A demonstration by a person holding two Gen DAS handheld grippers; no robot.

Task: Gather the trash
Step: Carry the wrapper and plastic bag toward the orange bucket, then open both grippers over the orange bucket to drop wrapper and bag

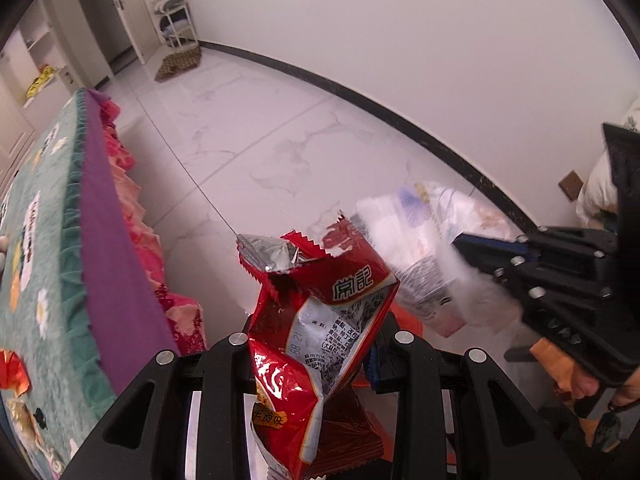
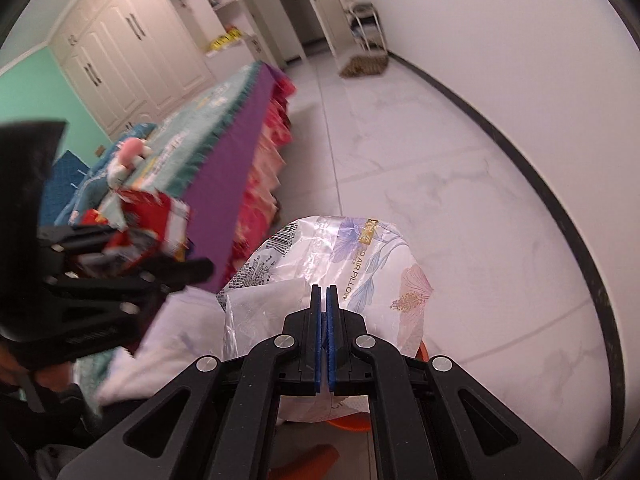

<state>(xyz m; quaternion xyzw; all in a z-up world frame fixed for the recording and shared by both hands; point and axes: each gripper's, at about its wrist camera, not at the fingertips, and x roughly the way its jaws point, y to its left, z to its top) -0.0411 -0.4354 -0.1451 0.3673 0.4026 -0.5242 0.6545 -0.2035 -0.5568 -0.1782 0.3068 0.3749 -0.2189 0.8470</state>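
Observation:
My left gripper [image 1: 320,344] is shut on a torn red snack wrapper [image 1: 316,320] and holds it upright in the air beside the bed. The wrapper also shows blurred in the right wrist view [image 2: 152,216], in the left gripper [image 2: 160,256]. My right gripper [image 2: 324,292] is shut on the edge of a clear plastic pillow bag with a flower print [image 2: 360,264]. That bag [image 1: 424,240] hangs to the right of the wrapper, with the right gripper [image 1: 472,248] on it. An orange bin [image 2: 348,426] shows beneath the bag.
A bed with a green flowered cover and purple edge [image 1: 96,216] stands on the left, with more wrappers [image 1: 12,372] on it. White marble floor [image 1: 280,128] stretches ahead to a wall with a dark skirting. White wardrobes [image 2: 120,48] stand at the back.

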